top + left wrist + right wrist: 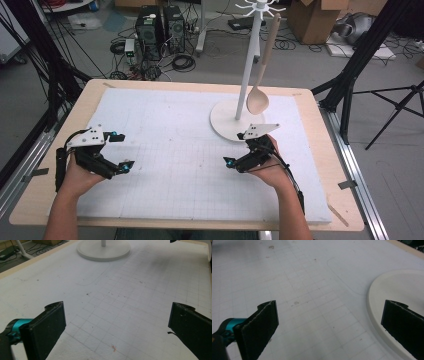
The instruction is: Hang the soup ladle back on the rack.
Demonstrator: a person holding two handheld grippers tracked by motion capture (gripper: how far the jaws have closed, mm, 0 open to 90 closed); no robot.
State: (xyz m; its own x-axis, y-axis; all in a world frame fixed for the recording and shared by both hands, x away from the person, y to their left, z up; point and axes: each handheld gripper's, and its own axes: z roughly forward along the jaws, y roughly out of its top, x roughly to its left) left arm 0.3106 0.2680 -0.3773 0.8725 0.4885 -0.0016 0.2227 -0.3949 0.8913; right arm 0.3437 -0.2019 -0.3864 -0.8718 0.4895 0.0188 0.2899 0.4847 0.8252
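Observation:
A white stand (248,60) with hooks at its top rises from a round base (225,122) at the back right of the white gridded mat (175,125). A pale wooden spoon (258,100) hangs from one hook, bowl down, just above the base. My left gripper (123,151) is held open over the mat's left side, with nothing between its jaws. My right gripper (235,148) is open too, just in front of the base. In the left gripper view the gripper (117,307) faces the distant base (103,250). In the right gripper view the gripper (330,304) has the base (397,290) at its right jaw.
The mat lies on a wooden table (55,165). Beyond the table's far edge the floor holds computer cases (157,27), cables and cardboard boxes (312,17). Black tripod legs (360,55) stand at the right.

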